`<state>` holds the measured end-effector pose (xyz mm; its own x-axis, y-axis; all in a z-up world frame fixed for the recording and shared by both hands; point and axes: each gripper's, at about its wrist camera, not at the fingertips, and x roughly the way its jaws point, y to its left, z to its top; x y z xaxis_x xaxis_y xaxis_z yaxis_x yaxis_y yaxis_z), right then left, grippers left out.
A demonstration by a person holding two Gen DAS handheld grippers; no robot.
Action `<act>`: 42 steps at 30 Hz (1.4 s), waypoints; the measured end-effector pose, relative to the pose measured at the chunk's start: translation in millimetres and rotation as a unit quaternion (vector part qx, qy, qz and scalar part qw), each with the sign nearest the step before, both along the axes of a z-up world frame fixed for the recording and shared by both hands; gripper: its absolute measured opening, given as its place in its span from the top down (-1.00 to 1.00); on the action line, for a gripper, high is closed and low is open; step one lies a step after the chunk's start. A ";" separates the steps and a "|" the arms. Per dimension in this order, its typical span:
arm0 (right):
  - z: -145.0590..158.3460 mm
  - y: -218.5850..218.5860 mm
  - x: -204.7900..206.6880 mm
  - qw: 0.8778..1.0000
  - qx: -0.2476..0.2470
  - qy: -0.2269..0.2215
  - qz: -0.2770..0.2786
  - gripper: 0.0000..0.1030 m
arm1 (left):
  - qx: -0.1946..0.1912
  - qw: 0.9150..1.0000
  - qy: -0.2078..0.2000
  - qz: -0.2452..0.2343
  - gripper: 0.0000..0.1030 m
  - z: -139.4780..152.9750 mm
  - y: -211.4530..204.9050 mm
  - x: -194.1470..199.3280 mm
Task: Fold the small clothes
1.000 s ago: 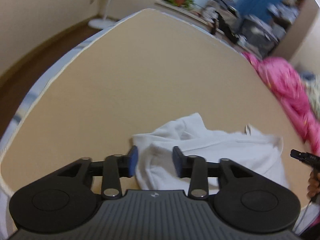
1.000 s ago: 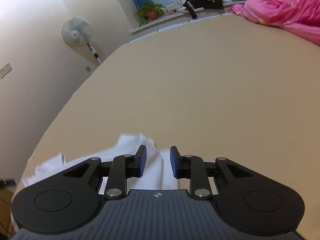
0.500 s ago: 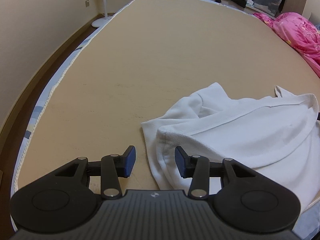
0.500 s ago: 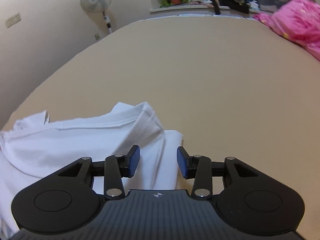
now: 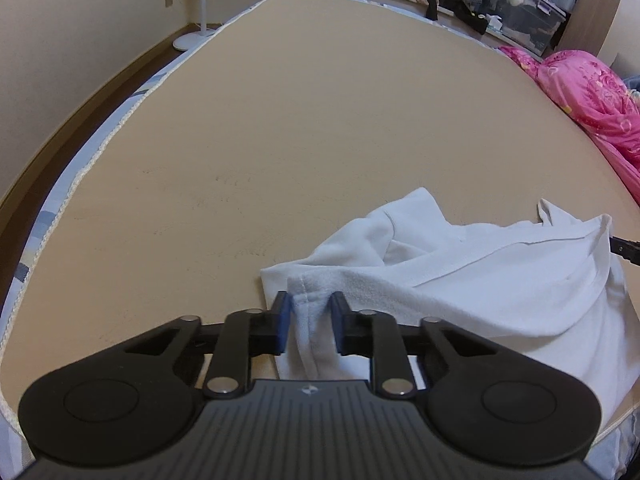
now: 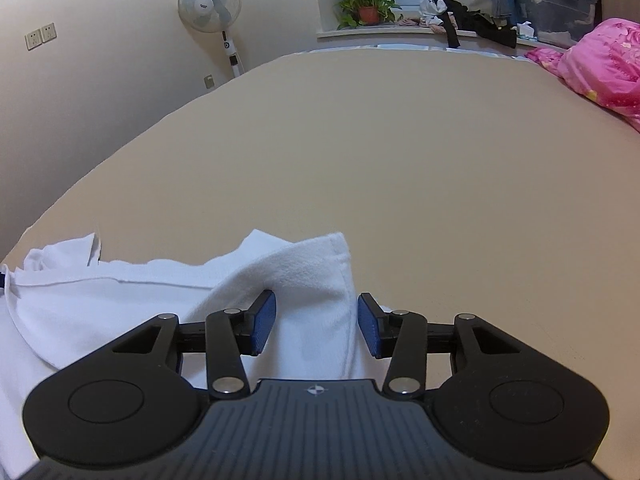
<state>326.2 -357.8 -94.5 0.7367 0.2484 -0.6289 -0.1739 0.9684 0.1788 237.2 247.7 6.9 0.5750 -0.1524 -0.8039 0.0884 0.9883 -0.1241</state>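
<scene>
A small white garment [image 5: 480,280] lies crumpled on the tan bed [image 5: 320,120] near its front edge. My left gripper [image 5: 311,316] is at the garment's near left corner. Its jaws are closing, and the hemmed fold is pinched between the blue pads. In the right wrist view the same garment [image 6: 120,300] spreads to the left. My right gripper [image 6: 316,320] straddles a thick folded edge of it. Its jaws are opening, and the cloth lies loose between the pads. A dark tip of the right gripper [image 5: 626,246] shows at the far right edge of the left wrist view.
A pink quilt [image 5: 592,92] is heaped along the bed's right side. A standing fan [image 6: 209,0] is by the wall past the far left corner. A windowsill holds a potted plant [image 6: 366,8], piled clothes and a plastic box [image 6: 556,0]. The bed's left edge [image 5: 80,176] drops to the floor.
The left gripper sank onto the garment's corner, and its jaws narrowed onto the hem. The right gripper came forward over the folded edge, and its jaws widened.
</scene>
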 end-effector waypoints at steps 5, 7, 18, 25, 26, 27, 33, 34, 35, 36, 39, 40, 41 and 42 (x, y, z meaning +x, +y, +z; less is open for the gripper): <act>8.1 -3.6 4.9 0.999 0.020 -0.030 -0.011 0.90 | -0.009 0.999 -0.046 0.012 0.77 14.4 5.0 -2.4; 20.7 -11.3 3.2 0.996 0.057 -0.059 -0.032 0.91 | -0.023 0.996 -0.077 0.032 0.78 24.0 8.8 -5.1; 16.5 -16.9 26.1 0.990 0.053 -0.064 -0.114 0.85 | 0.038 0.992 -0.094 0.071 0.78 15.5 -14.1 27.6; 8.3 -24.3 28.3 0.992 0.047 0.004 -0.121 0.53 | -0.006 0.994 -0.039 0.101 0.73 10.3 14.4 22.7; 14.6 -27.9 21.8 0.991 0.059 0.004 -0.123 0.41 | -0.029 0.994 -0.031 0.102 0.72 11.6 20.8 17.9; 22.2 -30.9 13.7 0.990 0.071 0.008 -0.118 0.37 | -0.053 0.993 -0.021 0.099 0.71 12.6 26.4 12.5; 58.6 -33.3 -38.9 0.995 0.070 0.043 -0.053 0.30 | -0.136 0.989 0.027 0.044 0.32 20.2 39.1 -30.7; 58.4 -31.9 -48.4 0.995 0.068 0.052 -0.044 0.29 | -0.130 0.990 0.037 0.034 0.28 19.6 36.7 -41.1; 55.4 -30.0 -58.1 0.995 0.064 0.063 -0.035 0.26 | -0.127 0.990 0.045 0.026 0.28 17.5 34.3 -50.3; 52.4 -26.2 -65.1 0.995 0.059 0.071 -0.029 0.23 | -0.126 0.991 0.052 0.017 0.27 16.9 31.3 -58.4; 30.1 -24.1 -82.0 0.991 0.055 0.116 -0.031 0.22 | -0.121 0.990 0.069 -0.022 0.21 12.7 18.6 -79.3; 23.6 -25.5 -82.5 0.989 0.054 0.134 -0.034 0.22 | -0.113 0.990 0.076 -0.036 0.21 8.3 13.4 -85.1; 19.1 -24.0 -85.8 0.987 0.051 0.146 -0.037 0.22 | -0.098 0.991 0.082 -0.048 0.21 5.0 6.9 -91.6; 16.9 -23.7 -88.9 0.987 0.045 0.149 -0.038 0.22 | -0.080 0.992 0.084 -0.058 0.21 2.1 2.7 -95.7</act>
<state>237.3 -381.6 -77.7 0.5404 0.2634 -0.7991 -0.0276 0.9548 0.2961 141.5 250.4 9.0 0.4059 -0.3431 -0.8471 0.1643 0.9392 -0.3016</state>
